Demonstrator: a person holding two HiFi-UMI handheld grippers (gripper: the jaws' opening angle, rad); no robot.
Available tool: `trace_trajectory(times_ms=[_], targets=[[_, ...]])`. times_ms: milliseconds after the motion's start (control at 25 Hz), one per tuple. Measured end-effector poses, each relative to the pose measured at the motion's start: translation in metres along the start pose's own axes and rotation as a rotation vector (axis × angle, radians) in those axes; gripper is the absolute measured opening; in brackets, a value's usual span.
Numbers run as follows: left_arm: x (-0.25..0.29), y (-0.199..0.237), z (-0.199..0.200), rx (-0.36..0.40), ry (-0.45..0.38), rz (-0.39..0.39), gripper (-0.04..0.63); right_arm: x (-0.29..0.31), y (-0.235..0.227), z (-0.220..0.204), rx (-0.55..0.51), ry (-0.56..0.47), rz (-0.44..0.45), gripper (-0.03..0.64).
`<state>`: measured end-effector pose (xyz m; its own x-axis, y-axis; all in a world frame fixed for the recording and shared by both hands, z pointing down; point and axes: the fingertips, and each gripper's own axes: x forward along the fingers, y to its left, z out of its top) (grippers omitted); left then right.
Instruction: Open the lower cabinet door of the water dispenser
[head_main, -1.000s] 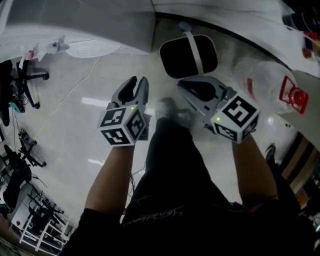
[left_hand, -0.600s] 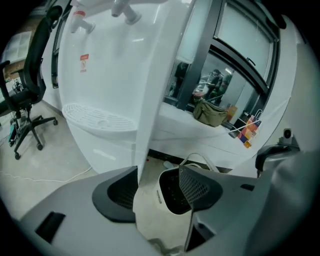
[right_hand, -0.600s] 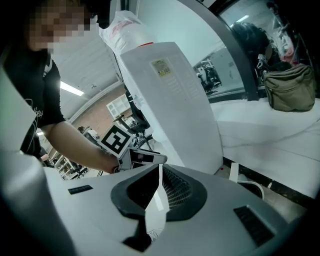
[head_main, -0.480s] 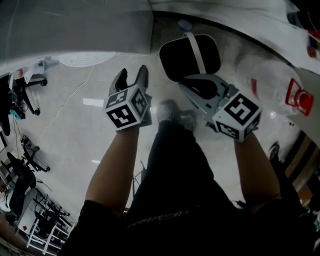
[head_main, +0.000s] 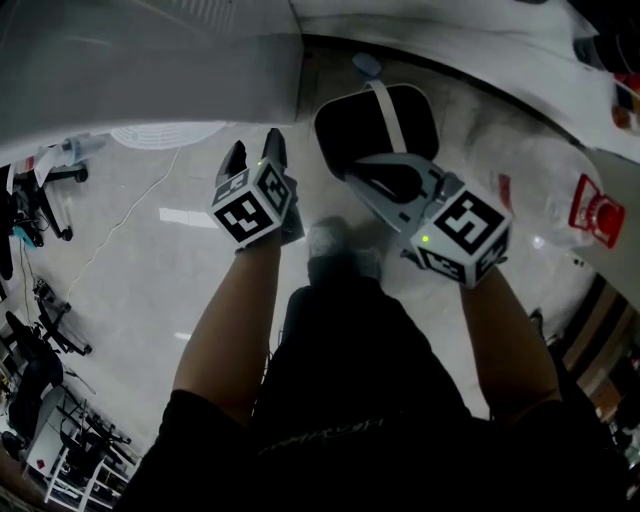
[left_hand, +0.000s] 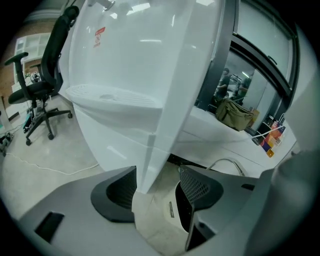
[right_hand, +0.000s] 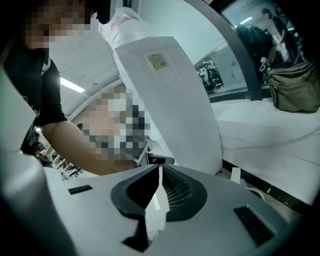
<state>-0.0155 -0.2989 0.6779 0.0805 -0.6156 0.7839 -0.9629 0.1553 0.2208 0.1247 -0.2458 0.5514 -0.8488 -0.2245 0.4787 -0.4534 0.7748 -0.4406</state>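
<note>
The dispenser (left_hand: 145, 55) stands just ahead of the left hand-held gripper (left_hand: 157, 176), at 12 o'clock from its jaws. The door (left_hand: 112, 142) is taken to be the glossy white panel under the drip tray (left_hand: 112, 95), and it is not yet open. The left jaws are spread wide and have just been opening. The dispenser's front corner is seen between them but is not pressed by either pad. The right hand-held gripper (right_hand: 159, 172) is held at 3 o'clock from the left one, with its jaws together and nothing in them.

The door is judged to be a light, stiff plastic panel on hinges, probably kept shut by a catch. Its smooth face is likely slippery, and no handle can be made out. It is best taken by its free vertical edge or a recess there, pinched firmly, and drawn outward along the hinge's arc. Too hard a pull could tip the dispenser.
</note>
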Motion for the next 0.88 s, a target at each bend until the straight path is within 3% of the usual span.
trace_trajectory(times_ms=[240, 480, 880], targets=[[0.013, 0.006, 0.010, 0.033, -0.029, 0.054, 0.264, 0.010, -0.005, 0.004, -0.020, -0.002, 0.004, 0.014], [0.016, 0.013, 0.016, -0.006, -0.046, 0.083, 0.265, 0.014, -0.002, -0.006, -0.028, 0.057, -0.004, 0.014], [0.017, 0.012, 0.019, 0.068, -0.046, 0.093, 0.262, 0.013, 0.001, -0.002, -0.016, 0.063, 0.001, 0.014]])
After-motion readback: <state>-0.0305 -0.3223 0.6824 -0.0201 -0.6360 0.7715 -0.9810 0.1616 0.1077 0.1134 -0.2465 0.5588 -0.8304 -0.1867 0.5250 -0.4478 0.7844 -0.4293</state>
